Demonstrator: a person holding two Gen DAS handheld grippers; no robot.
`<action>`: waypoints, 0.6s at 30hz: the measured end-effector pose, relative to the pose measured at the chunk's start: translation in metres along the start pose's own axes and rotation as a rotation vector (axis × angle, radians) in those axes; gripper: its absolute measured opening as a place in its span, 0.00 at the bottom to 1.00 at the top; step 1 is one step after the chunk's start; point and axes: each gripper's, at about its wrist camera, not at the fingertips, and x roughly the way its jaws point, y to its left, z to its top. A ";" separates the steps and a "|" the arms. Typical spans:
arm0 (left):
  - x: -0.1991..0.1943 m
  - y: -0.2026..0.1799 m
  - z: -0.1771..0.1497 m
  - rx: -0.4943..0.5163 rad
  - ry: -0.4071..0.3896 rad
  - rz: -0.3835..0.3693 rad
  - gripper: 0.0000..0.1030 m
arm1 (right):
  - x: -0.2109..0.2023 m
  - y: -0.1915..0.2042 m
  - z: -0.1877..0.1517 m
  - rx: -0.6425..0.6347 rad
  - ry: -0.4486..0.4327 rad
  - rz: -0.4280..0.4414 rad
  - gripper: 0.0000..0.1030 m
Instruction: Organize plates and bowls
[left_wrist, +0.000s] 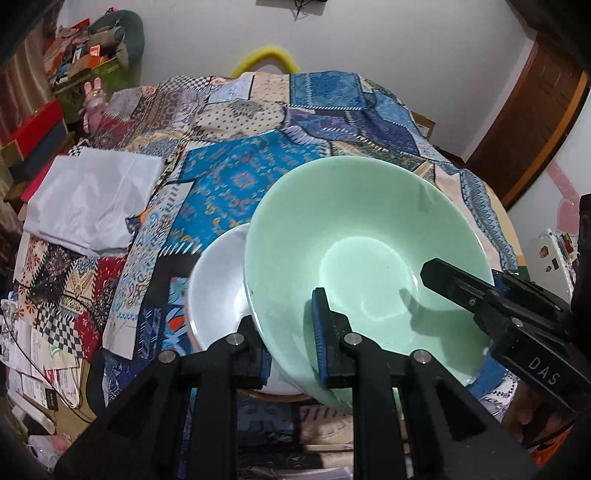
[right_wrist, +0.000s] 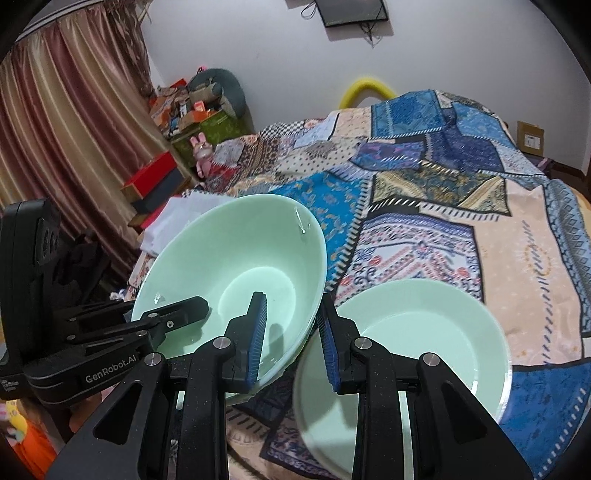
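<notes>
A large pale green bowl hangs tilted above the patchwork cloth. My left gripper is shut on its near rim, one finger inside the bowl and one outside. My right gripper is shut on the rim on the other side; it shows in the left wrist view as a black finger reaching into the bowl. The left gripper enters the right wrist view from the left. A white bowl lies on the cloth under the left gripper. A second green bowl lies under the right gripper.
A folded white cloth lies on the left of the patchwork cloth. Boxes and clutter are stacked beyond the left edge, with papers lower down. A curtain hangs at the left. A yellow curved tube rises behind the far edge.
</notes>
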 end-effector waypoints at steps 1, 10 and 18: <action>0.002 0.002 0.000 -0.002 0.003 0.002 0.18 | 0.003 0.003 -0.001 -0.003 0.007 0.001 0.25; 0.018 0.029 -0.008 -0.053 0.029 0.012 0.18 | 0.032 0.016 -0.009 -0.007 0.073 0.007 0.25; 0.033 0.042 -0.012 -0.077 0.048 0.020 0.18 | 0.051 0.016 -0.014 0.017 0.119 0.018 0.25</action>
